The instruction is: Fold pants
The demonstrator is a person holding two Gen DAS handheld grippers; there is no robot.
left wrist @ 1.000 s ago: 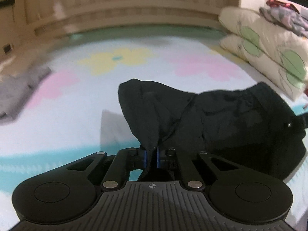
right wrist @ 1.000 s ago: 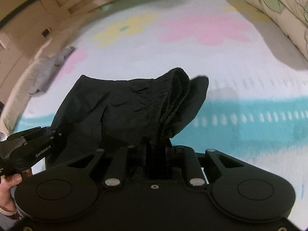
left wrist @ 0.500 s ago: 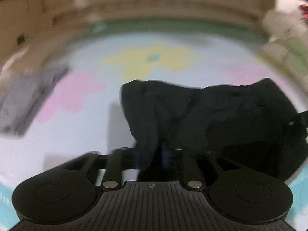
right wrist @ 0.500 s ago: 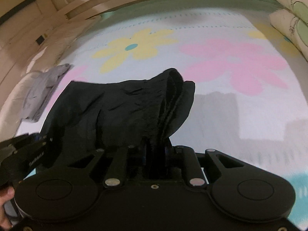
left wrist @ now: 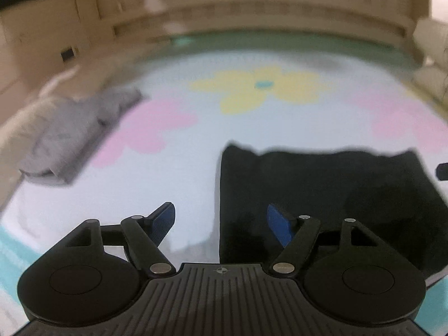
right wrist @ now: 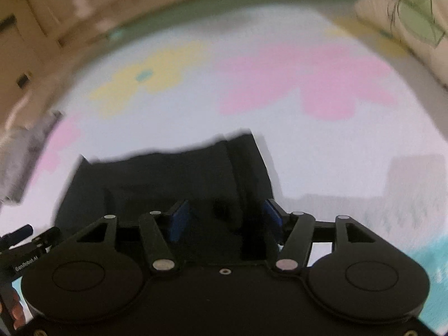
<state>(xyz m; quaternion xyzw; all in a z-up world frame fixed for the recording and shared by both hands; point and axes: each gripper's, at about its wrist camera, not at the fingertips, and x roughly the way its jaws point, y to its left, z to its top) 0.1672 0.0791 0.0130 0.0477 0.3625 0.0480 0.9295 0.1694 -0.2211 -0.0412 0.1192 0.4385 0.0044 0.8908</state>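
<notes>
The black pants [left wrist: 322, 196] lie folded flat on the flowered bed sheet [left wrist: 196, 154]. In the left wrist view they sit in front of and to the right of my left gripper [left wrist: 221, 219], which is open and empty, its right blue pad over the pants' left edge. In the right wrist view the pants [right wrist: 168, 176] lie just ahead of and under my right gripper [right wrist: 225, 214], which is open and empty. Both views are motion-blurred.
A grey garment [left wrist: 75, 131] lies at the left edge of the bed, also showing in the right wrist view [right wrist: 22, 151]. Pillows [right wrist: 406, 25] are stacked at the far right. A wooden headboard [left wrist: 252, 5] runs along the back.
Both grippers were shut on the lifted pants. Now both have opened and let go, and the pants lie flat on the sheet.
</notes>
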